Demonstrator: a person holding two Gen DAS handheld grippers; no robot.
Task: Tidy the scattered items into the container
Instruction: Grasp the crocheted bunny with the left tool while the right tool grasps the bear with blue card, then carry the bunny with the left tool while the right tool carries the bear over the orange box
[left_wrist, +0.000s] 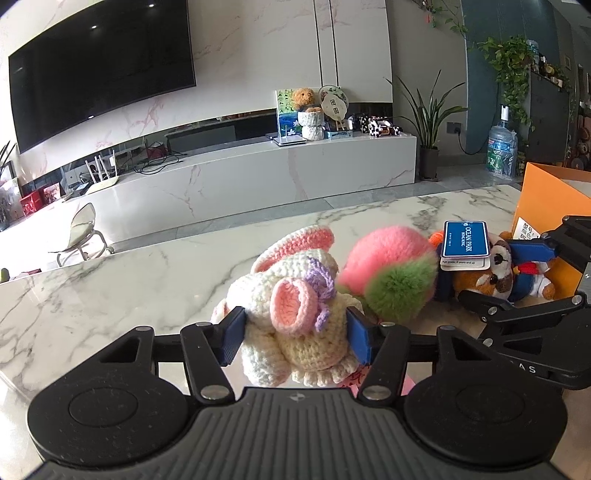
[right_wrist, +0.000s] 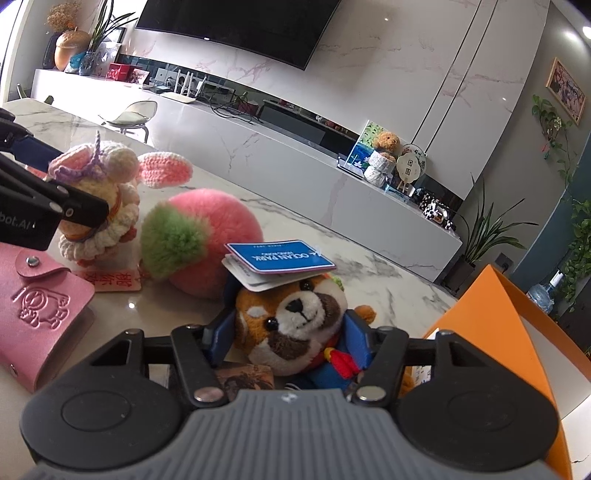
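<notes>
Left gripper (left_wrist: 295, 338) clamped on crochet doll (left_wrist: 295, 325), right gripper (right_wrist: 286, 341) on plush toy (right_wrist: 291, 321), both on the worktop (left_wrist: 110, 288) (peach plush (right_wrist: 207, 240), pink wallet (right_wrist: 37, 314) untouched); orange box (right_wrist: 495, 332) beside, nothing visibly inside.

three plush toys (right_wrist: 295, 325), one orange box (right_wrist: 509, 332), one wallet (right_wrist: 40, 306)
</notes>
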